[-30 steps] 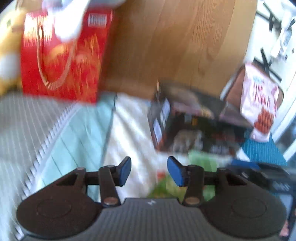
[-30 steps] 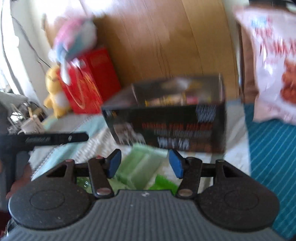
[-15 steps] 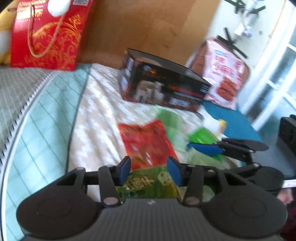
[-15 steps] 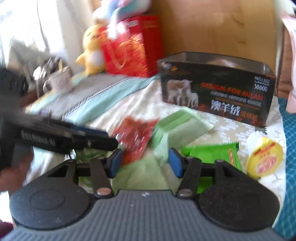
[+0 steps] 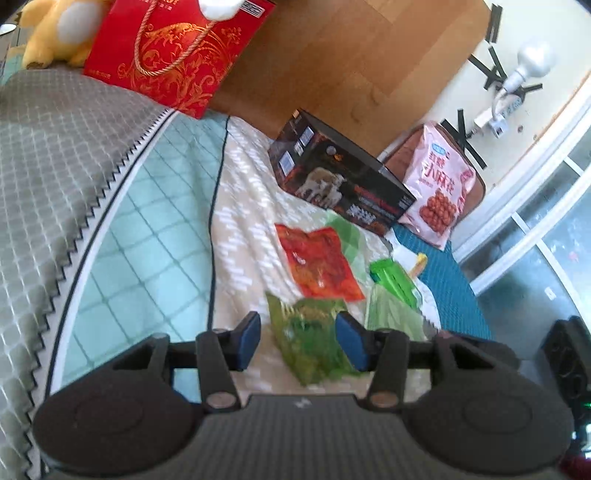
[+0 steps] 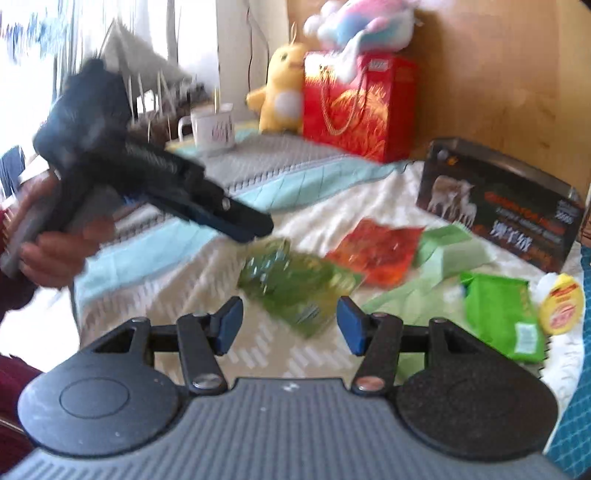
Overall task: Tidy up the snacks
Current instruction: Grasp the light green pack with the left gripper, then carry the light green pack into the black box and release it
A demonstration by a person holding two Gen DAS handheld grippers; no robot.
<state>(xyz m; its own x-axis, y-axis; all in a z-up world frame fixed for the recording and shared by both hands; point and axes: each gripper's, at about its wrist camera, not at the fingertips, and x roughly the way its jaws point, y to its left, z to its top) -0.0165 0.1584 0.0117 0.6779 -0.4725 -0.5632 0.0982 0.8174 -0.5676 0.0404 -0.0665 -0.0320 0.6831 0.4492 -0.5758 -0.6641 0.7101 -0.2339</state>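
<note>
Fingers of both the left gripper (image 5: 297, 338) and right gripper (image 6: 288, 321), spread wide and empty, have swung down from the open black cardboard box (image 5: 341, 181) to frame the crinkled green snack packet (image 5: 314, 339) nearer than the box on the bed, probably the first pick.

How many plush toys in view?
2. A yellow plush stands left of the red gift bag; a pink-and-blue plush lies on top of the bag. Others may sit outside the frame.
</note>
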